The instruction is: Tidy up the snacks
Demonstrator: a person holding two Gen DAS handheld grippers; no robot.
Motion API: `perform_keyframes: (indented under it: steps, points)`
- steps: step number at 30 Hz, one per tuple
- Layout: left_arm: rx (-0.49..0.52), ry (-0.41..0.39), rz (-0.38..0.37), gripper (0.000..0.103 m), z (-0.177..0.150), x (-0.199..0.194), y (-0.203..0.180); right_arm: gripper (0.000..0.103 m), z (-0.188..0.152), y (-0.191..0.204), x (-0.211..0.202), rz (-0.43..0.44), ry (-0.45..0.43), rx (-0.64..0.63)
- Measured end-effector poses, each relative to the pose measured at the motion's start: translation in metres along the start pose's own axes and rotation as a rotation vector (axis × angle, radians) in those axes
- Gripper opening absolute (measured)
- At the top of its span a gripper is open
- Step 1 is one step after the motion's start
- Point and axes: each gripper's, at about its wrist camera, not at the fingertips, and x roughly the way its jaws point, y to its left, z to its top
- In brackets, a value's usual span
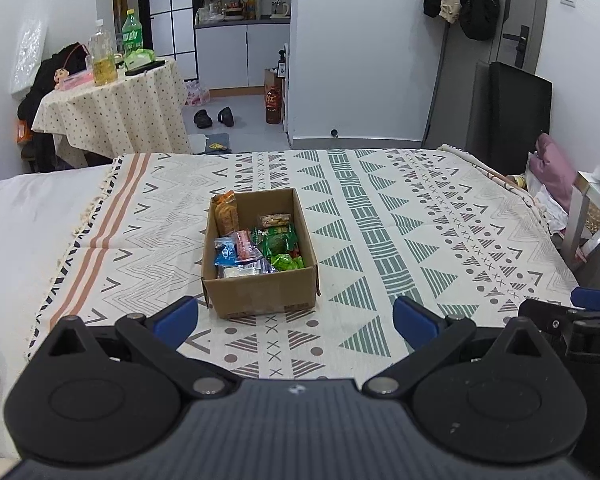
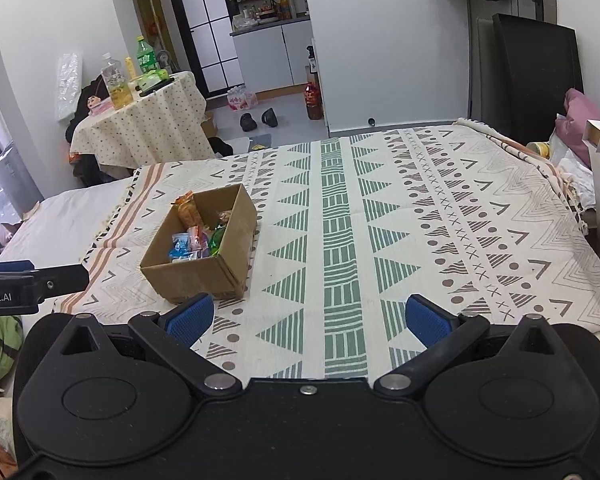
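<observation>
An open cardboard box (image 1: 260, 292) (image 2: 196, 276) sits on a patterned bedspread (image 1: 380, 216) (image 2: 380, 216). Inside lie several wrapped snacks: an orange packet (image 1: 226, 212) leaning at the far left corner, blue packets (image 1: 226, 254), green packets (image 1: 280, 240) and a clear packet (image 1: 275, 220). My left gripper (image 1: 296, 316) is open just in front of the box, with nothing between its blue pads (image 1: 178, 314). My right gripper (image 2: 310, 318) is open too, to the right of the box and empty. Each gripper shows at the other view's edge: the right gripper's fingers (image 1: 580, 312), the left gripper's fingers (image 2: 32, 280).
A small table (image 1: 112, 112) with a dotted cloth and bottles stands beyond the bed at the left. Shoes (image 1: 214, 117) and a bottle (image 1: 273, 106) lie on the floor. A pink pillow (image 1: 548, 168) and a white stand (image 1: 592, 208) are at the bed's right.
</observation>
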Motion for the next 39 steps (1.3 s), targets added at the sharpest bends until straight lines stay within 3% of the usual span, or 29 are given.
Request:
perform_keyframes:
  steps: [11,39]
  points:
    - [0.024,-0.035,-0.020,0.103,-0.005,-0.023,-0.011,0.103,-0.003,-0.002,-0.020,0.011,-0.042,-0.007]
    - [-0.007,-0.040,-0.025,0.103,-0.004,-0.023,-0.008,0.103,0.003,-0.001,-0.024,0.009,-0.058,-0.011]
